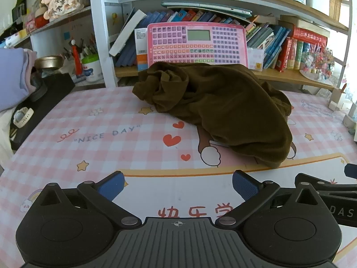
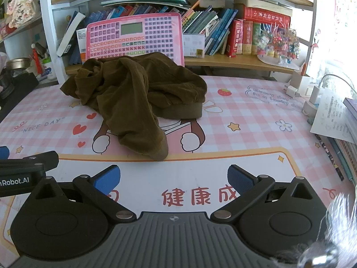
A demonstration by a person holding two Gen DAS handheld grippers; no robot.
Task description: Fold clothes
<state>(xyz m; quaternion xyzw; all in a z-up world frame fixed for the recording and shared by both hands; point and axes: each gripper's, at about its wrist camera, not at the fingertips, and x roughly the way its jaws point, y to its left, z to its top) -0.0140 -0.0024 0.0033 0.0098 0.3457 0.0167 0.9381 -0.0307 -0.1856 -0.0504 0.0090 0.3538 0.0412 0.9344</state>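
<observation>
Lying crumpled on the pink checked table (image 1: 100, 120), the brown garment (image 1: 214, 107) sits apart from both tongs, left (image 1: 178, 186) and right (image 2: 174, 178), each spread wide and empty.

1. Bright daylight enters from the right; glare washes out the right edge in both views.
2. Fisheye bends the shelves (image 2: 234, 61) and counter (image 1: 111, 120) edges.
3. A blurred, unfocused tuft (image 2: 334, 234) fills the right view's lower corner.

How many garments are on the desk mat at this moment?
1. A crumpled brown garment lies heaped toward the back of the pink checked mat, one sleeve trailing forward. Both tongs, left and right, are open and empty. Anything beneath the heap is hidden.
</observation>
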